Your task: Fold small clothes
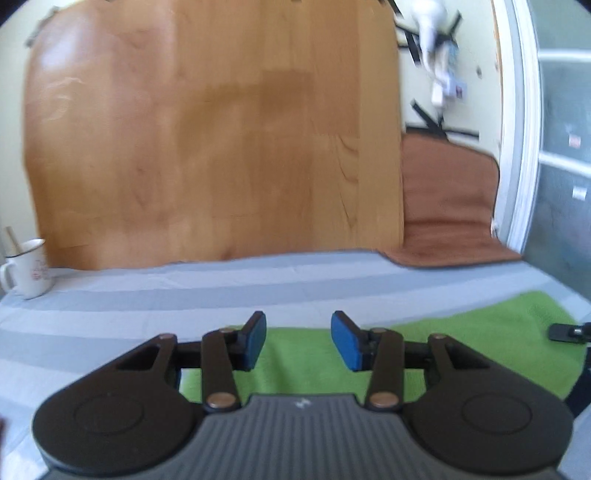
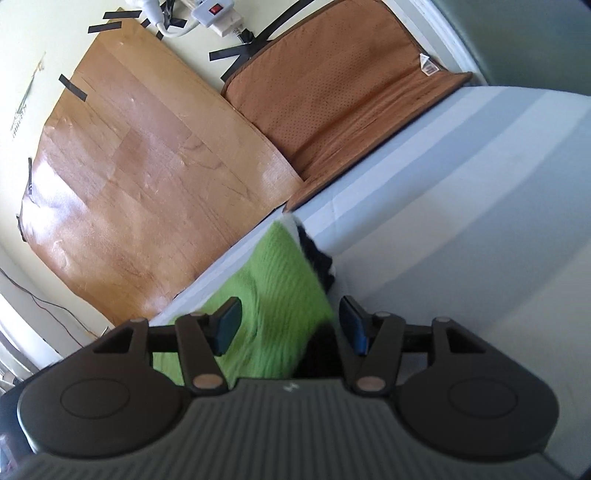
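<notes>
Far left in the left wrist view: a white mug (image 1: 31,267) with a stick standing in it, set on the grey-striped sheet (image 1: 184,291) at the foot of a wood-grain panel (image 1: 207,133); right of the panel, a brown cushion (image 1: 447,199) leaning against the pale wall, black tape strips and a white power strip (image 1: 437,66) above it, blurred; then a white door frame (image 1: 517,147) at the right edge.

Lower down, the green garment (image 1: 480,339) spread flat on the sheet, reaching from under the left gripper (image 1: 298,339) out to the right; jaws parted, both blue pads (image 1: 345,341) clear, nothing pinched between them, green cloth visible below through the gap; whether the pads touch the cloth, cannot tell. At the far right edge, a black part of the other tool (image 1: 567,330) just over the garment's corner.

In the right wrist view, tilted: wood-grain panel (image 2: 147,184) left, taped to the wall with black strips; power strip (image 2: 218,13) with a red switch at top; brown cushion (image 2: 343,99) beside it; striped sheet (image 2: 480,221) to the right. Green garment (image 2: 280,288) with a black and white trimmed edge (image 2: 317,258) running away from the right gripper (image 2: 290,325); jaws released and wide apart, cloth lying beneath and between them, ungripped, the right pad (image 2: 352,325) near the garment's edge.
</notes>
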